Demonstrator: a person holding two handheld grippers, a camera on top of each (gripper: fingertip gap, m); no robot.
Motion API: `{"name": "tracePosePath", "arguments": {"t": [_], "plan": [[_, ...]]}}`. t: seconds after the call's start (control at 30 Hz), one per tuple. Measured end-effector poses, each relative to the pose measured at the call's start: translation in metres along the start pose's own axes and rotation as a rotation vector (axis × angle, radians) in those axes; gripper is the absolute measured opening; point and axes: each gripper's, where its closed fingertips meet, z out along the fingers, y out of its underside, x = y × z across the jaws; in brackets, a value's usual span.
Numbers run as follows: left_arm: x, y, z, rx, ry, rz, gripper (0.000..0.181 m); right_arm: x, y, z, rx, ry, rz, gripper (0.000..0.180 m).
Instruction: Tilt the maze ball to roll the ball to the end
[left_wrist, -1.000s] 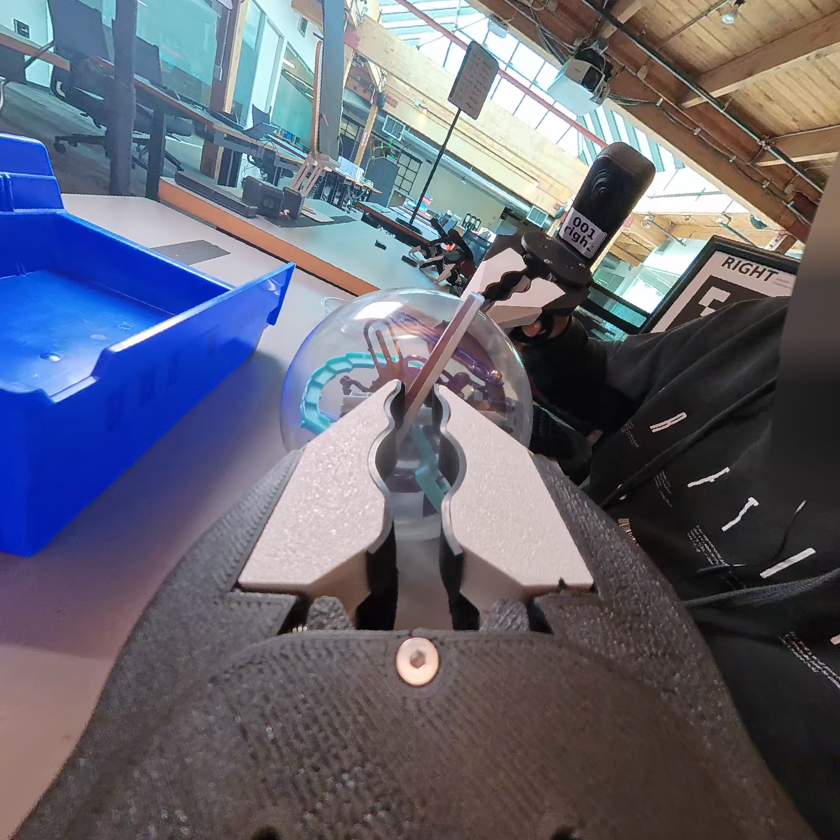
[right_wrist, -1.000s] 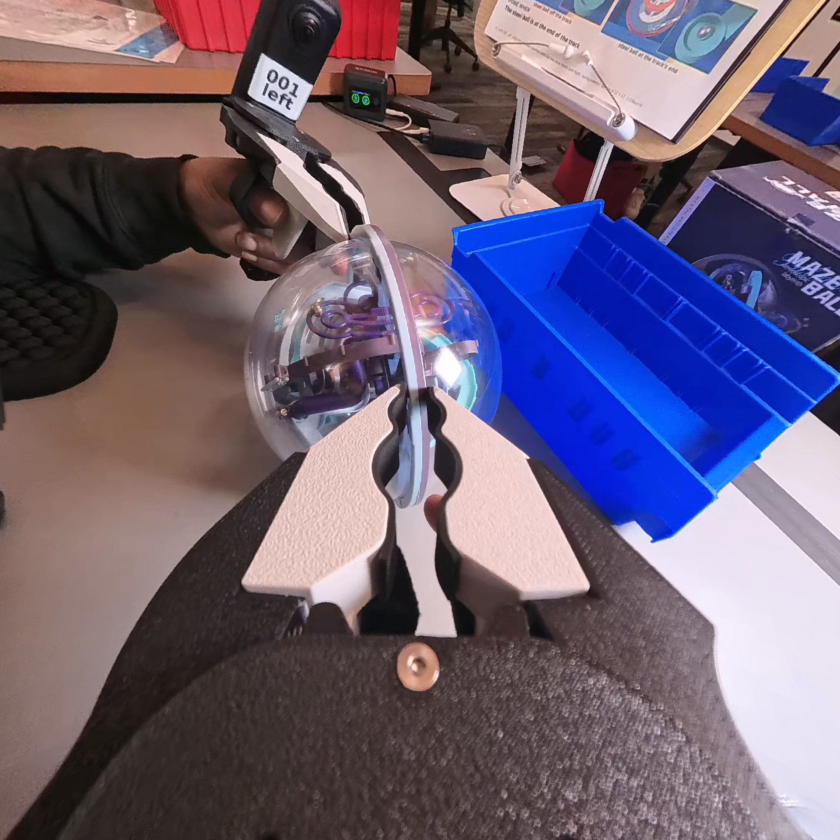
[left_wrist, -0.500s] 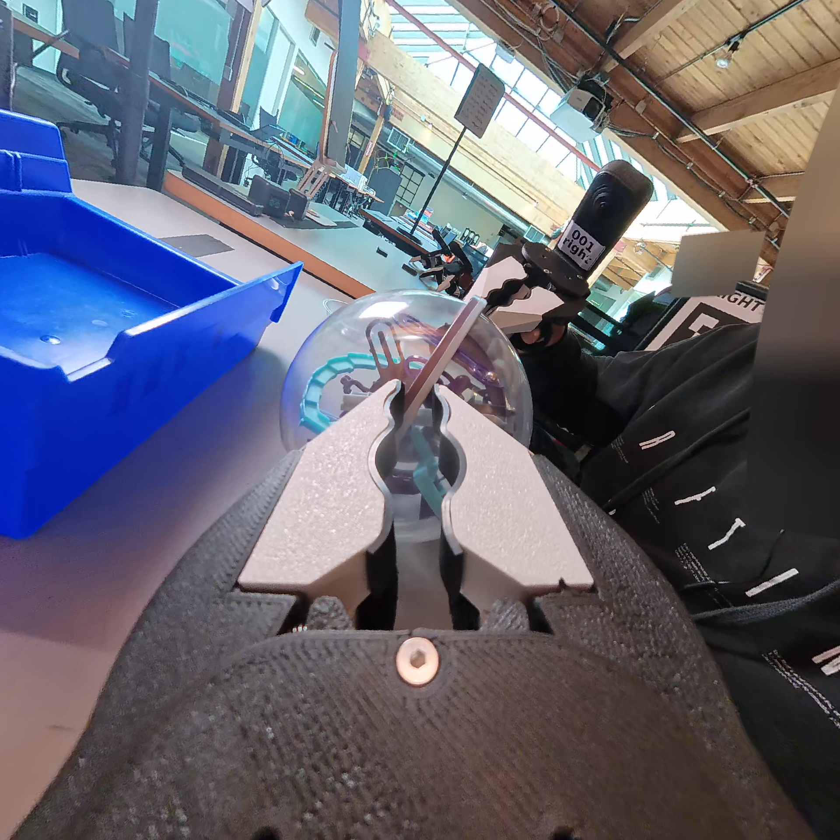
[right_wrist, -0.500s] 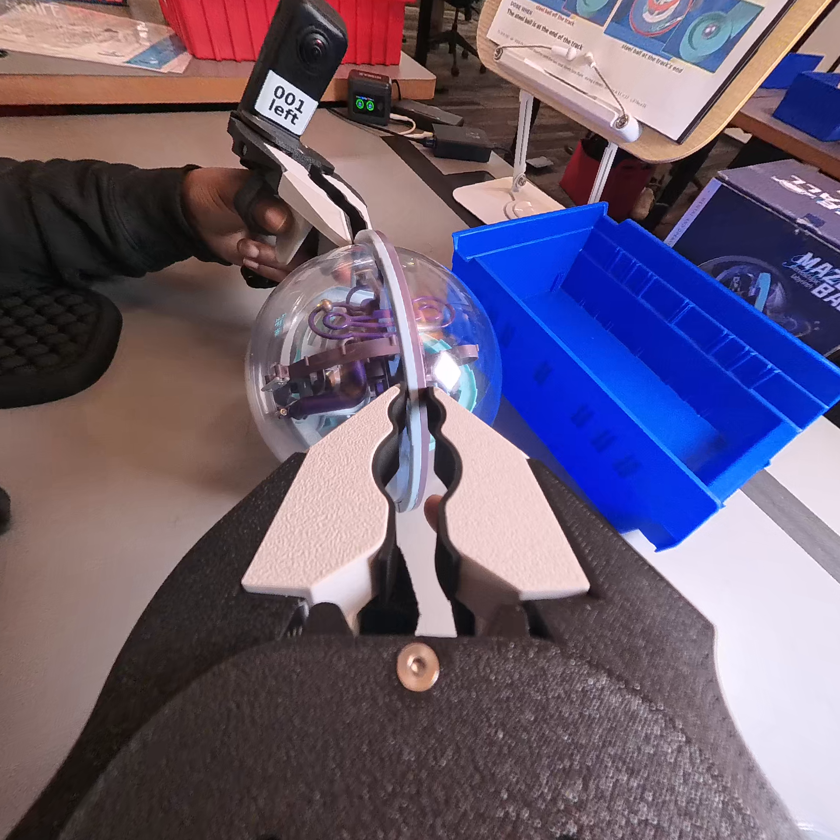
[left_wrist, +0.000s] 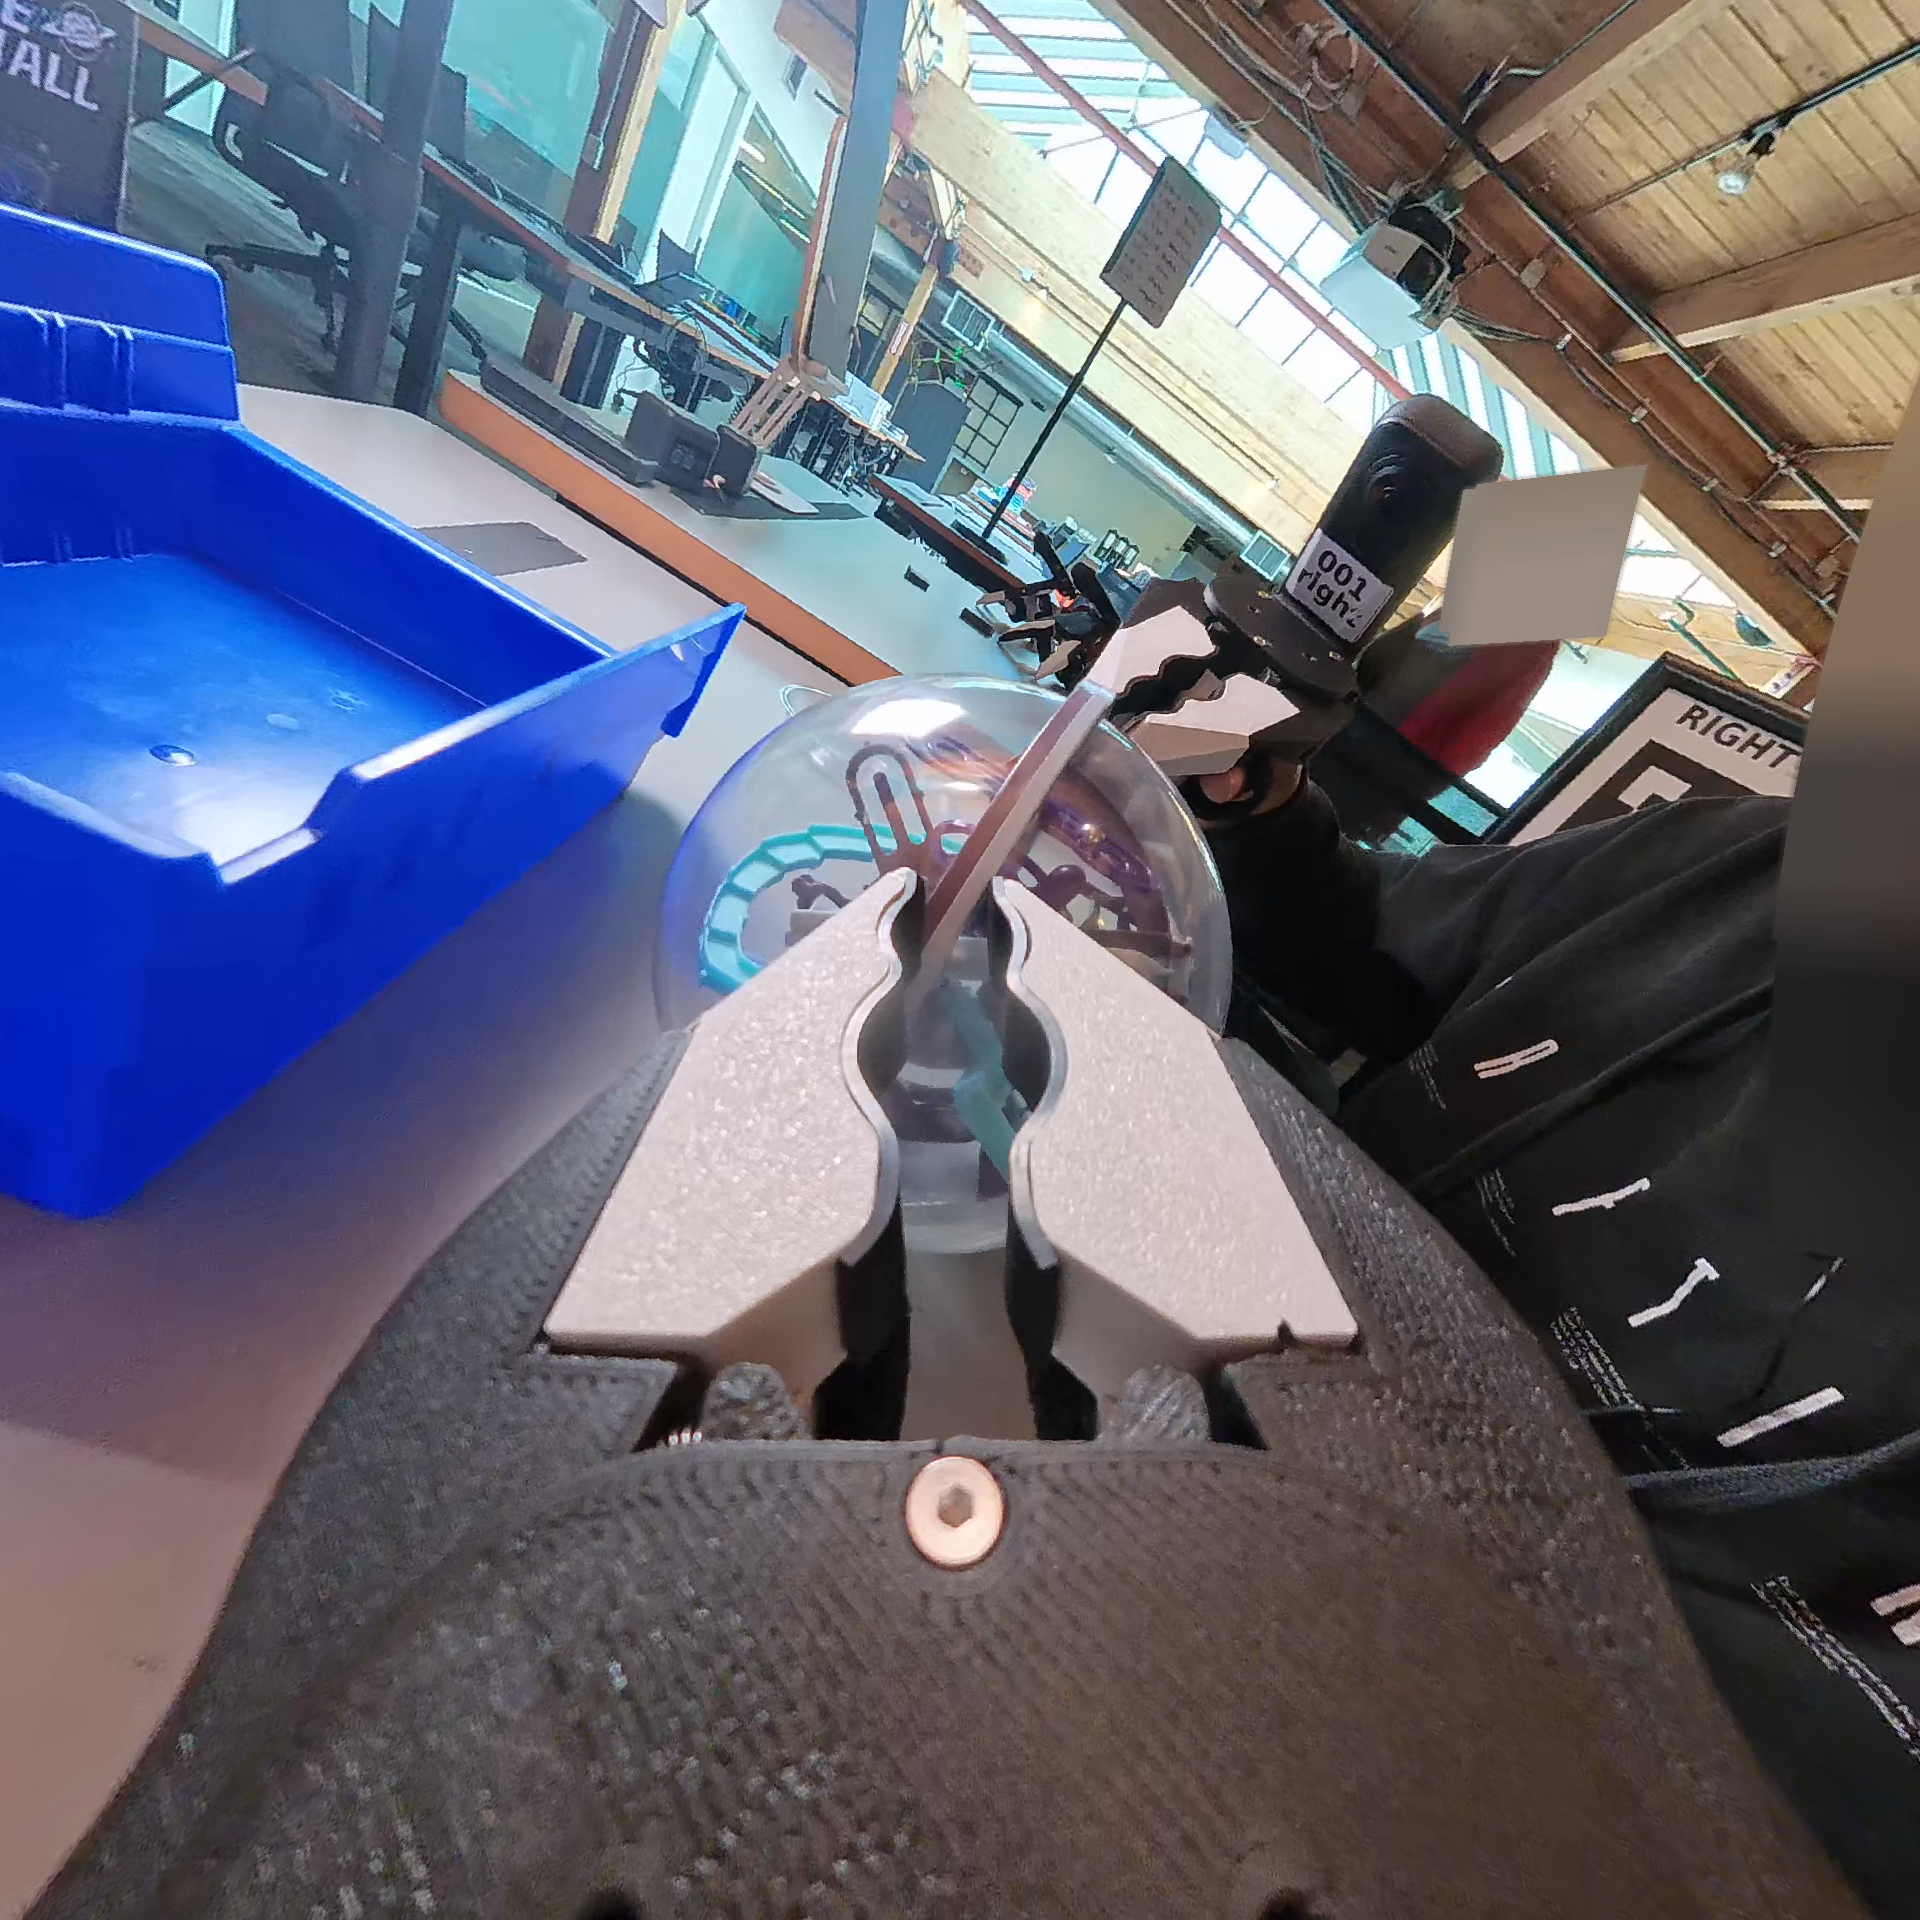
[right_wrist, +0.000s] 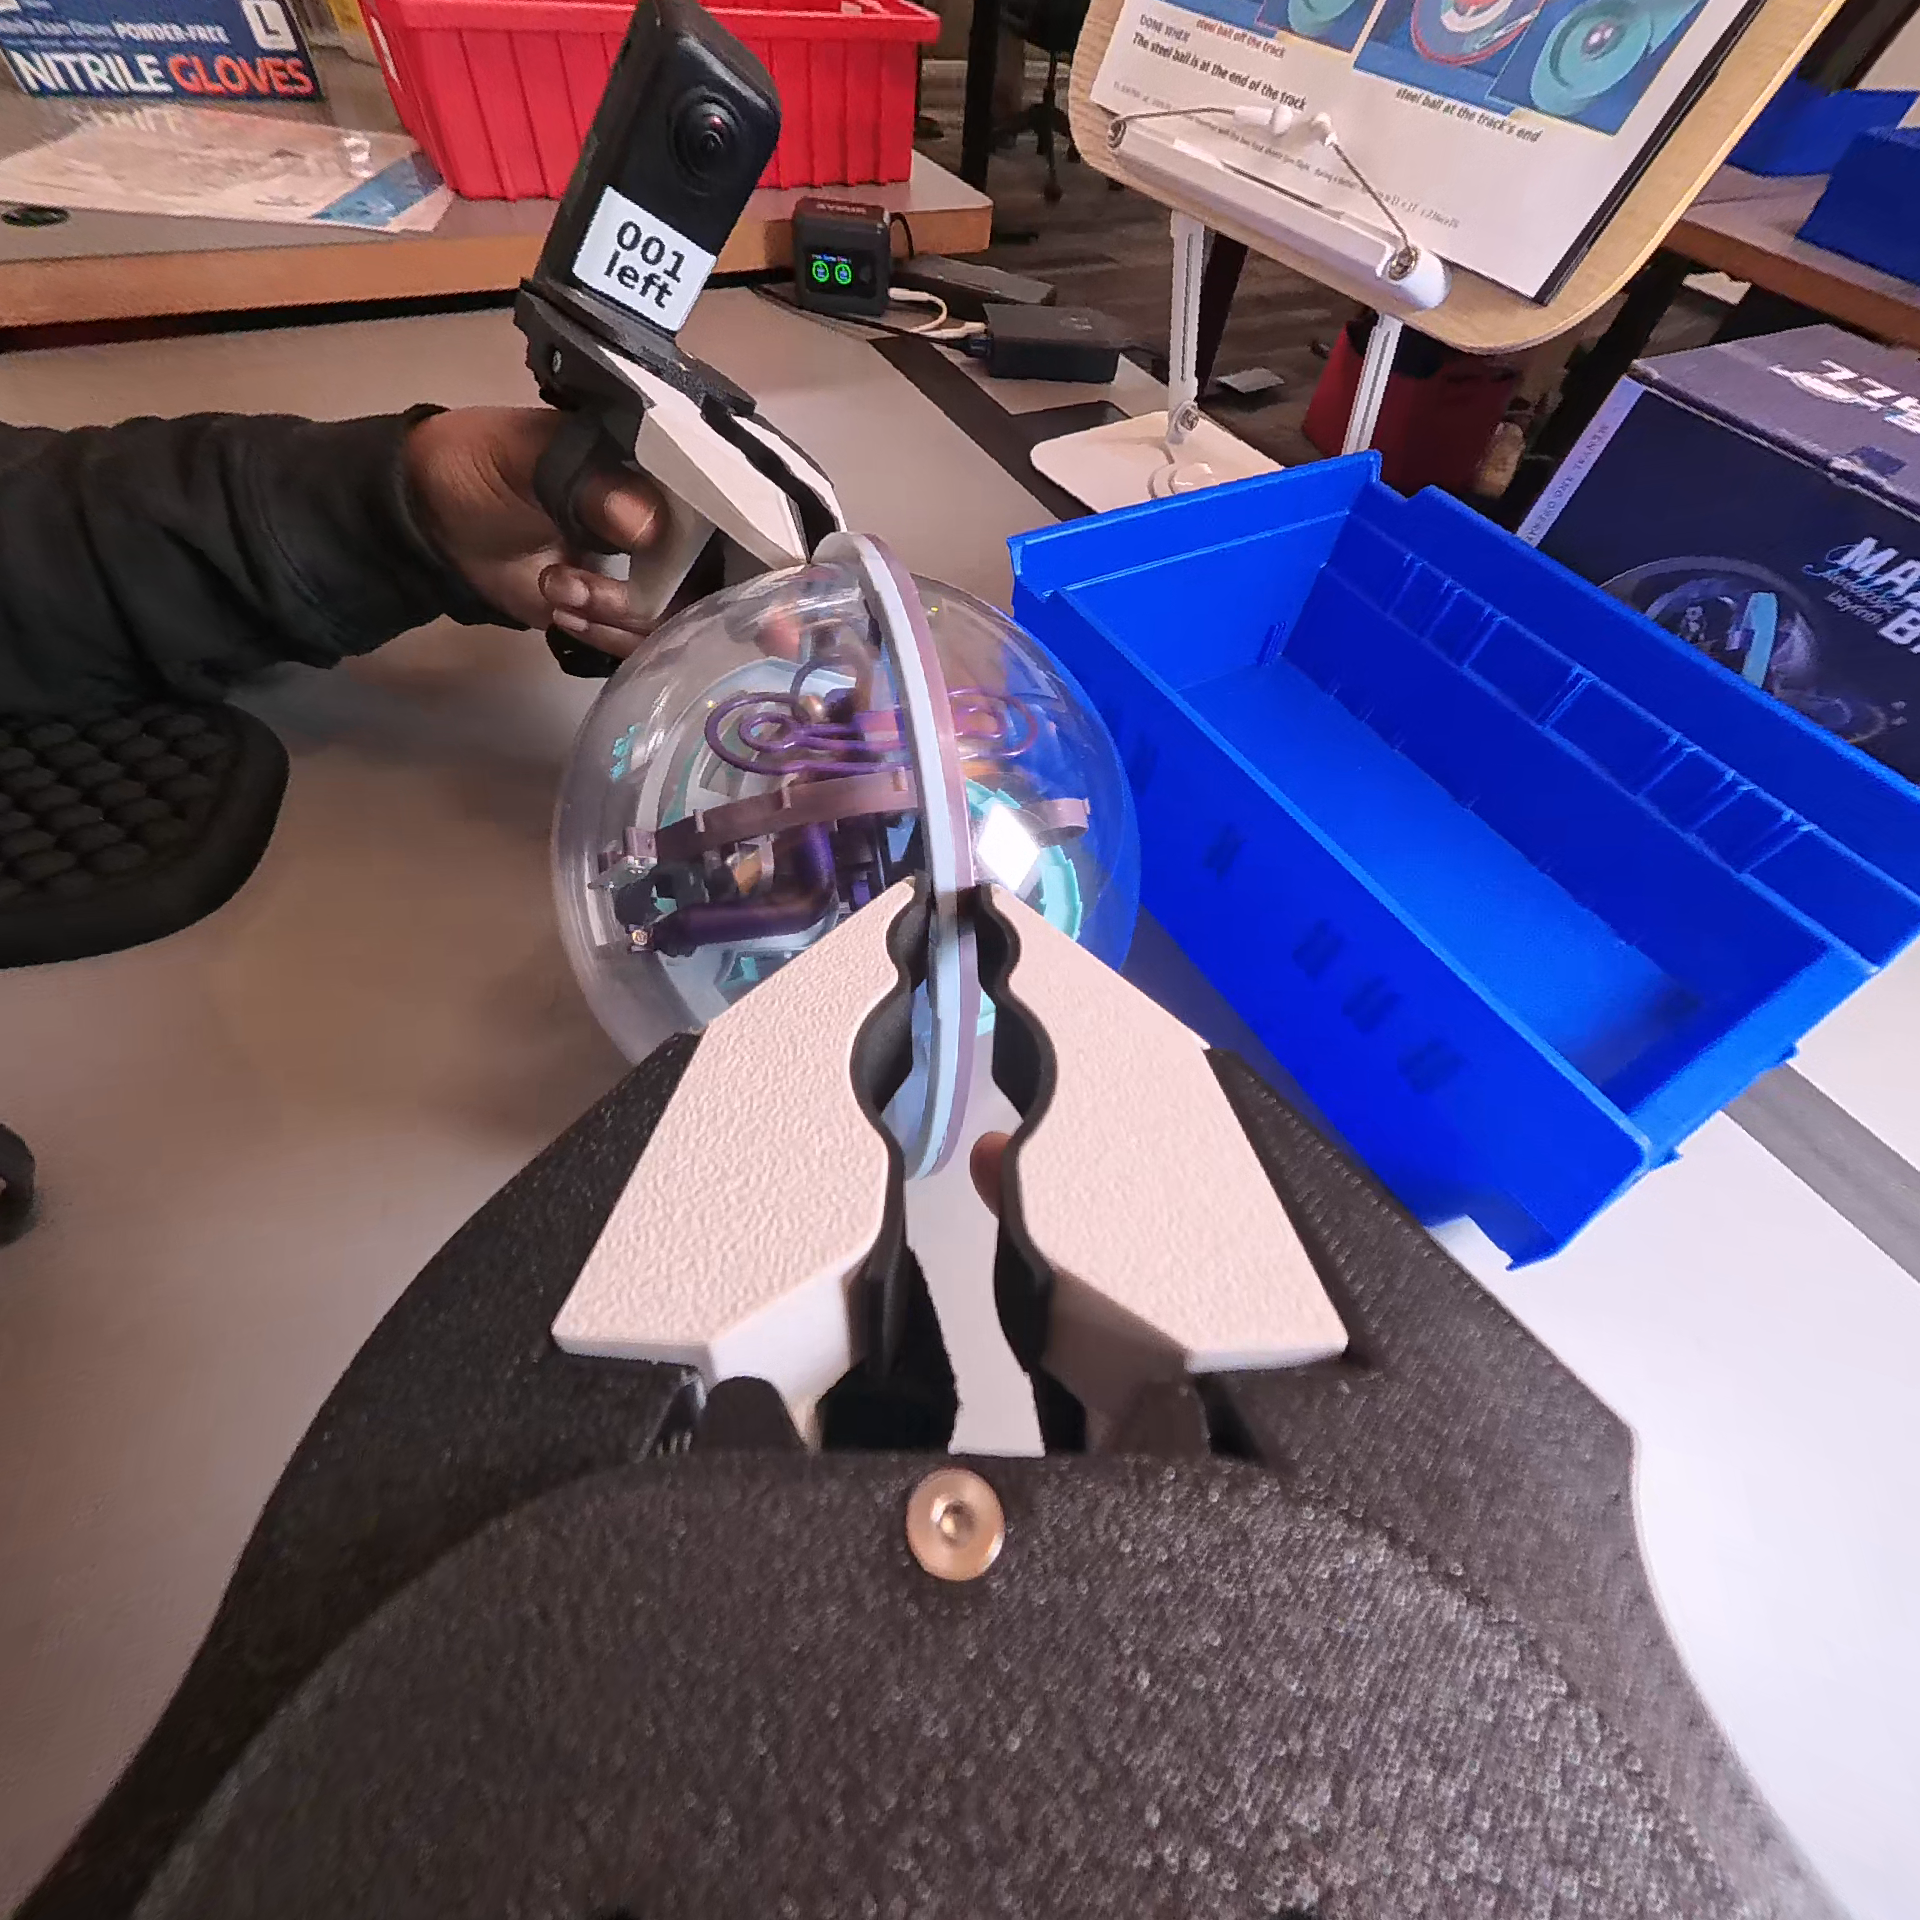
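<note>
Two grippers clamp a clear maze ball (right_wrist: 790, 810) by its rim, beside a blue bin (right_wrist: 1475, 831).

The right gripper (right_wrist: 945, 904) and left gripper (left_wrist: 951, 894) are each closed on opposite edges of the ball's flat equatorial ring, holding it between them above the table (right_wrist: 312, 1091). The small ball inside is hard to make out.

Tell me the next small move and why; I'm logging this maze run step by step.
Probably a slight, slow tilt of the maze ball, both tools moving together. The left tool and right tool are each shut on its rim ring at opposite sides, holding it above the table. I can't pick out the small ball.
</note>
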Motion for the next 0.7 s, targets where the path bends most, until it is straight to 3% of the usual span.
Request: {"name": "tracePosePath", "arguments": {"t": [0.37, 0.7], "plan": [[-0.007, -0.004, 0.005, -0.001, -0.004, -0.028, 0.010, 0.010, 0.002, 0.002, -0.010, -0.022, 0.021, 0.006], [-0.018, 0.003, 0.007, 0.007, 0.001, -0.054, 0.007, 0.020, 0.014, 0.008, 0.013, -0.128, 0.178, 0.005]]}}
